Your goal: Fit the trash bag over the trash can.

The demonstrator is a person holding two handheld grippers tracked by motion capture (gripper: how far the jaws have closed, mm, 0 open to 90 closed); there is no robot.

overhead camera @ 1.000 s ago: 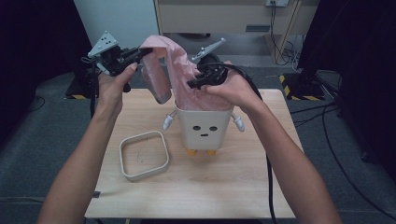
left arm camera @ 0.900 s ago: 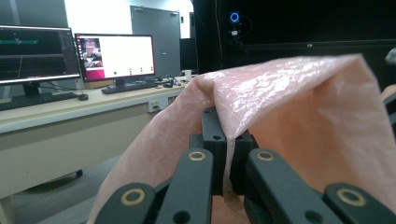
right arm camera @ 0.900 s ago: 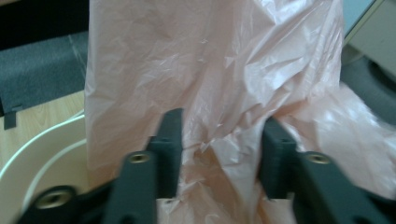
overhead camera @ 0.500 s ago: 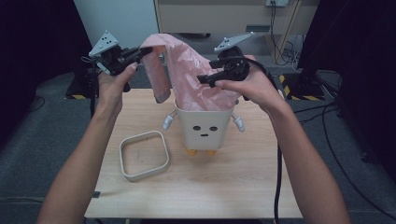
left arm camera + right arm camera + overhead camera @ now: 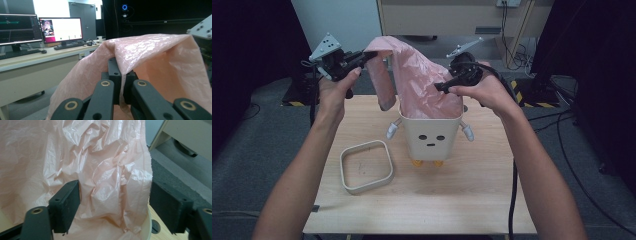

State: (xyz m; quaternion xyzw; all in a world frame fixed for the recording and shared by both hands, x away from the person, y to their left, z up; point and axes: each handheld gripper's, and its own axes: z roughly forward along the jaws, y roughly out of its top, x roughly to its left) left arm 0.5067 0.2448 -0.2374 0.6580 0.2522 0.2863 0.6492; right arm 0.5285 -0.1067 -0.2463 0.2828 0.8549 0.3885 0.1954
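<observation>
Grey floor around a wooden table; monitors on a long desk behind

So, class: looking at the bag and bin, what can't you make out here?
- Inside of the bin: high view, hidden by the pink bag.
- Left gripper pad faces: left gripper view, bag pinched between them.
- Bin's face: right gripper view, cut off by the bottom edge.
- Monitor content: left gripper view, too small.

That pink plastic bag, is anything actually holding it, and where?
The left gripper pinches the pink bag at its raised top edge. The right gripper is open around it.
</observation>
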